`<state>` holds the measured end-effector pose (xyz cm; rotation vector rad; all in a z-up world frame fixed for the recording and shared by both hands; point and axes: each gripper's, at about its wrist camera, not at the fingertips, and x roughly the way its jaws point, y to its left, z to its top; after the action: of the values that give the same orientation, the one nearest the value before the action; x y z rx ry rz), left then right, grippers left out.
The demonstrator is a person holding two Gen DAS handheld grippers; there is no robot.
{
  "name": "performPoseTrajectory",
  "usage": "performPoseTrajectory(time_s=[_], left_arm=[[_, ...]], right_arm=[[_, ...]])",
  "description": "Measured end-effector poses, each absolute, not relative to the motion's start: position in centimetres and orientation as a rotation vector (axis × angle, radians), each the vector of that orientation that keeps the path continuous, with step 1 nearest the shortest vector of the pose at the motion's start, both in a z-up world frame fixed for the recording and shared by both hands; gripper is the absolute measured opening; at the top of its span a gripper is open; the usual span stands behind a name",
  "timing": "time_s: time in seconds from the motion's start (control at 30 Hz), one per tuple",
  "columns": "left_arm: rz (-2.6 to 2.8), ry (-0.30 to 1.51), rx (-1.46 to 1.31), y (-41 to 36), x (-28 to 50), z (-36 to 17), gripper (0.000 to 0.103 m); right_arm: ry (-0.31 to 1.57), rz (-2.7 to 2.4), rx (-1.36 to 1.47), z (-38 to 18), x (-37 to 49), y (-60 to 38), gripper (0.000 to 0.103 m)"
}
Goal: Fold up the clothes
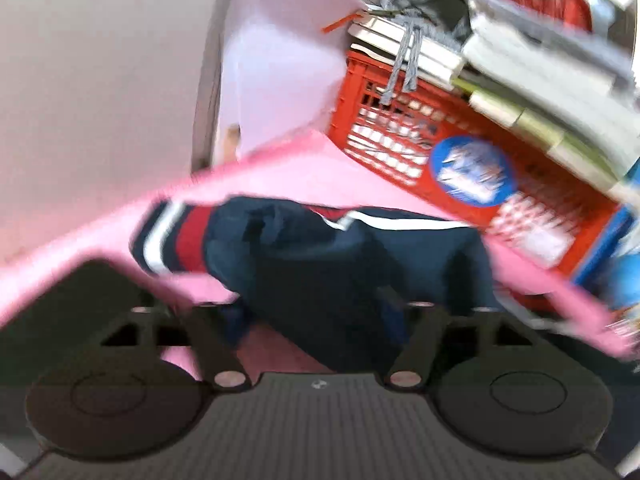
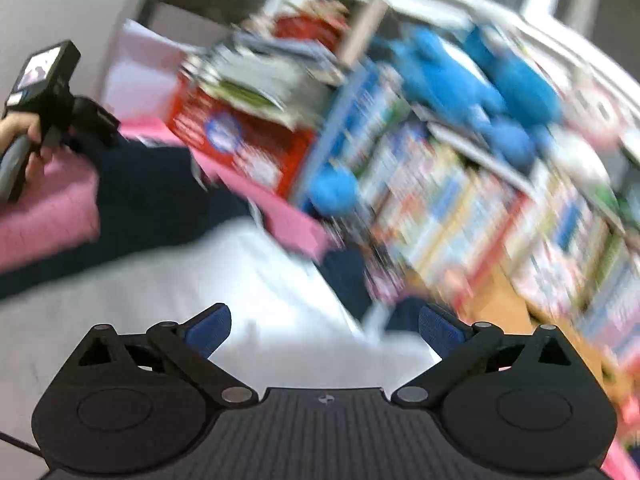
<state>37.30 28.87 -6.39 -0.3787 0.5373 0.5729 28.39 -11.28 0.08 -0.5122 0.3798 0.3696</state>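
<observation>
Pink surface: one, the landmark; blurred in both views.
Navy garment: one, lying on the pink surface, long axis running left to right across the left wrist view; its red-and-white striped cuff points left, toward the pink surface's edge.
White cloth: one, spread in front of the navy garment in the right wrist view, partly over the pink surface.
Red crate: one, at the far side of the pink surface, beyond the garment; papers stacked on top.
Blue soft toys: count unclear through blur; to the right of the crate.
Left gripper: one; jaws narrow, navy fabric bunched between them; actual pinch not visible.
Right gripper: one; jaws wide apart, nothing between the blue pads, above the white cloth.
Hand: one visible, holding the left gripper's handle at the pink surface's left.
</observation>
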Motion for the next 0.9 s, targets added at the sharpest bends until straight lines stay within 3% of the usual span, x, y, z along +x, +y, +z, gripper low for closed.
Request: performPoseTrajectory(time_s=[0.07,0.1,0.33,0.53,0.57,0.67,0.73,0.8,0.9], left_arm=[[0.641,0.567,-0.28,28.8,38.1,-6.1,0.011],[0.68,0.557,-0.2,28.5,38.1,-5.5,0.007],[0.885,0.467,0.138,29.7,36.6,0.5,0.007],[0.874,0.668,0.311,31.6,38.4,-1.9,0.01],[0.849,0.725,0.33,31.5,39.1,-2.6,0.013],[0.774,0.843,0.316,30.9,40.2,-4.0,0.035],[0.736,0.837,0.289,30.4,40.0,-3.7,0.054],[0.643,0.8,0.178,30.6,39.4,-2.4,0.083],[0.583,0.717,0.053,31.1,37.7,-0.2,0.085]], right_arm=[[0.426,0.318,-0.476,-1.0,28.3,-13.4,0.101],[0.432,0.306,-0.469,-1.3,28.3,-14.0,0.101],[0.46,0.3,-0.442,-3.2,29.1,-15.8,0.101],[0.51,0.356,-0.438,-4.7,30.0,-15.2,0.103],[0.519,0.366,-0.428,-4.8,30.1,-15.2,0.103],[0.537,0.38,-0.406,-4.6,30.5,-15.2,0.103],[0.538,0.387,-0.4,-4.5,30.4,-15.1,0.103],[0.527,0.397,-0.408,-4.3,30.2,-15.0,0.103],[0.511,0.408,-0.418,-4.0,29.7,-14.9,0.103]])
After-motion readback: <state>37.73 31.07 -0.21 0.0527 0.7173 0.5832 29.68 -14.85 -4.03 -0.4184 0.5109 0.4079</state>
